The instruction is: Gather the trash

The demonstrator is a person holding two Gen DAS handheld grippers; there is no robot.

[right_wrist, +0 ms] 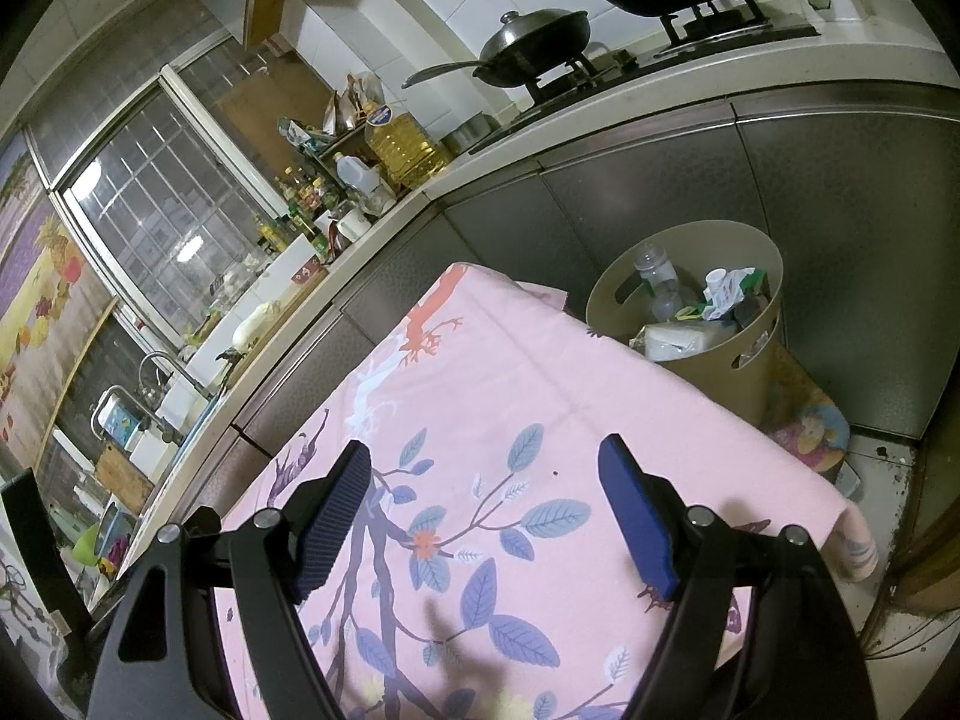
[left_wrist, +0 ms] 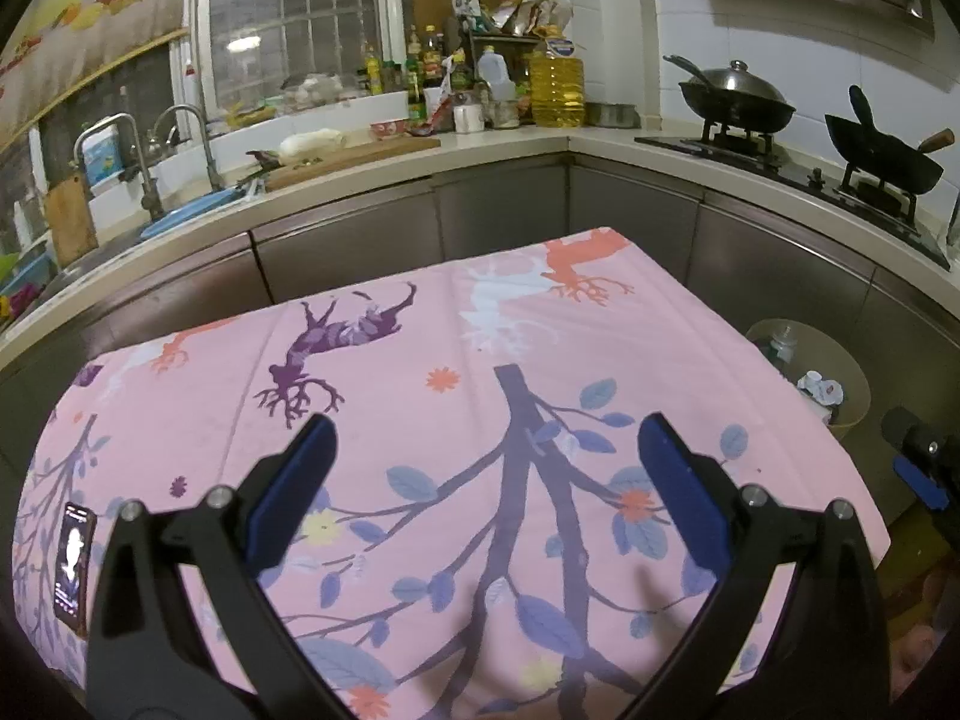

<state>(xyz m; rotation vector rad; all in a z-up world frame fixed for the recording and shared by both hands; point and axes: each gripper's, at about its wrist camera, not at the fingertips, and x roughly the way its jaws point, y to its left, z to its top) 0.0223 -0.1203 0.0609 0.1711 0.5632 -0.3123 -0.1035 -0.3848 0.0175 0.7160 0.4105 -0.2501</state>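
Note:
A beige trash bin (right_wrist: 750, 372) stands on the floor past the table's far right corner, holding bottles, wrappers and paper; it also shows in the left wrist view (left_wrist: 852, 396). The table has a pink cloth with tree and leaf prints (left_wrist: 480, 360), also in the right wrist view (right_wrist: 510, 420). No loose trash shows on the cloth. My left gripper (left_wrist: 483, 438) is open and empty above the cloth. My right gripper (right_wrist: 486, 465) is open and empty above the cloth's right part; part of it shows at the left wrist view's right edge (left_wrist: 921, 462).
A phone (left_wrist: 73, 564) lies on the cloth's left edge. A kitchen counter (left_wrist: 510, 150) wraps behind the table, with a sink (left_wrist: 174, 216), cutting board, bottles and a big oil jug (left_wrist: 557, 84). Two woks (left_wrist: 735, 96) sit on the stove. A patterned mat (right_wrist: 810, 426) lies by the bin.

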